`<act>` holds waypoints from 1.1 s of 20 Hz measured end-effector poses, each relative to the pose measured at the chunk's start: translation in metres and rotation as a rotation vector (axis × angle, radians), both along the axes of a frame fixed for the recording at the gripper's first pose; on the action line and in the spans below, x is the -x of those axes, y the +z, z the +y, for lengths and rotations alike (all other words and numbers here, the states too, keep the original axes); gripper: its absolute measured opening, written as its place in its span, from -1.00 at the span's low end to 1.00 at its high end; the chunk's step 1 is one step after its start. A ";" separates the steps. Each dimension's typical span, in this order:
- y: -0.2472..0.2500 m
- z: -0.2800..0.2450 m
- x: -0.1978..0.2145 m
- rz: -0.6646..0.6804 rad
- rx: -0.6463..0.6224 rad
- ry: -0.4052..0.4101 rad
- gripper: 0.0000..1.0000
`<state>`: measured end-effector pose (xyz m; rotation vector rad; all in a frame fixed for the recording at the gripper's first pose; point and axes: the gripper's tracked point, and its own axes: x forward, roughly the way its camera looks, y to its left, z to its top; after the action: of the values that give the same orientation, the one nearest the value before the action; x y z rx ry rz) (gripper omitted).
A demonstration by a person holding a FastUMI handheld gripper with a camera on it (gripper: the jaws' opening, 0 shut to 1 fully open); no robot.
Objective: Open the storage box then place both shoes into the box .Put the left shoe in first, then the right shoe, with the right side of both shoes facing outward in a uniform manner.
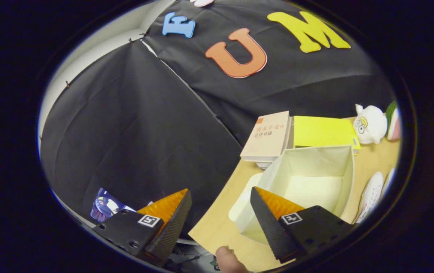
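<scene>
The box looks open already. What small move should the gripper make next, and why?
Probably swing toward the white shoes lying on the table beside the storage box. The box stands open and empty, and the gripper is open with nothing between its fingers, so picking up a shoe seems next. Which shoe is the left one I cannot tell.
</scene>
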<state>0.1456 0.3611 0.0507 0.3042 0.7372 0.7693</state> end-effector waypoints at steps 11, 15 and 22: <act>-0.065 -0.182 -0.045 0.012 0.269 -0.184 1.00; -0.104 -0.247 -0.058 0.023 0.401 -0.257 1.00; -0.167 -0.326 -0.058 0.115 0.525 -0.314 1.00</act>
<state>0.2033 0.0349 -0.1160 -0.0157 0.9434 0.2453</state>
